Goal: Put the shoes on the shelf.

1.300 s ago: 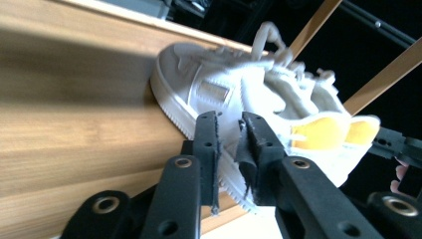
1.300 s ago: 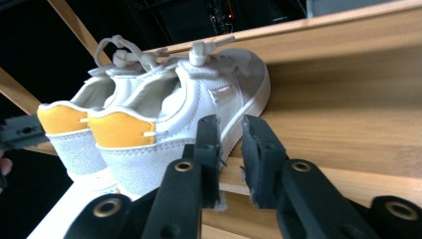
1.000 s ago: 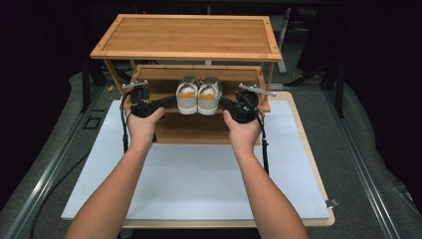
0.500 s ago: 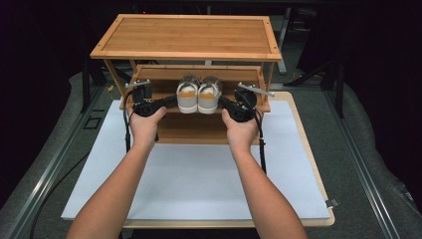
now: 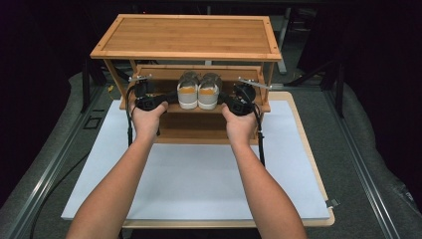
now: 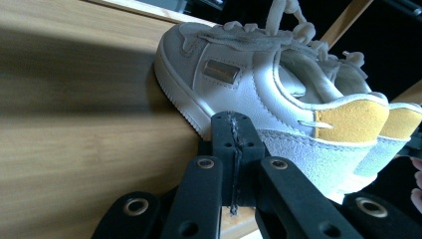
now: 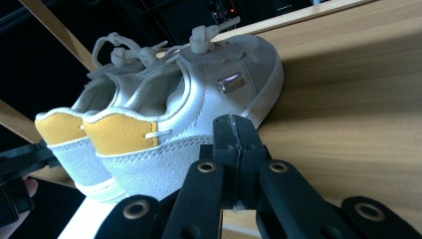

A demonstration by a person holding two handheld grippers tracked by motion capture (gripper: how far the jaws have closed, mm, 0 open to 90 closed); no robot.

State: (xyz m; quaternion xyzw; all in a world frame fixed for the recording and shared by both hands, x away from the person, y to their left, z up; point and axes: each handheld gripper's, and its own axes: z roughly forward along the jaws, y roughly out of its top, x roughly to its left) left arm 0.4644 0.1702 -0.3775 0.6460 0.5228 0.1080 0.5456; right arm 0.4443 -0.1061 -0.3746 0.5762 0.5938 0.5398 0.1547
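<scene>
White leather and grey suede make up the pair of sneakers, each with a mustard-yellow heel patch, standing side by side on the middle shelf of a bamboo shoe rack, heels toward the person. The left hand-held gripper sits against the outer side of the left shoe, and the right hand-held gripper against the outer side of the right shoe. Both have their jaws pressed together with nothing between them, so the pair is flanked from both sides rather than clamped.

My judgement is that the hands mean to squeeze the pair and move it as one. The risk lies there: closed tips on smooth leather can slide, letting one shoe twist or tip off the front edge of the shelf. Uneven pressure could also push the pair sideways.

Around them, the rack's top shelf hangs directly above, leaving little room to lift. The side posts stand just outside each hand, limiting sideways travel. The rack rests on a white mat covering the bench, and cables trail down from each hand-held gripper.
</scene>
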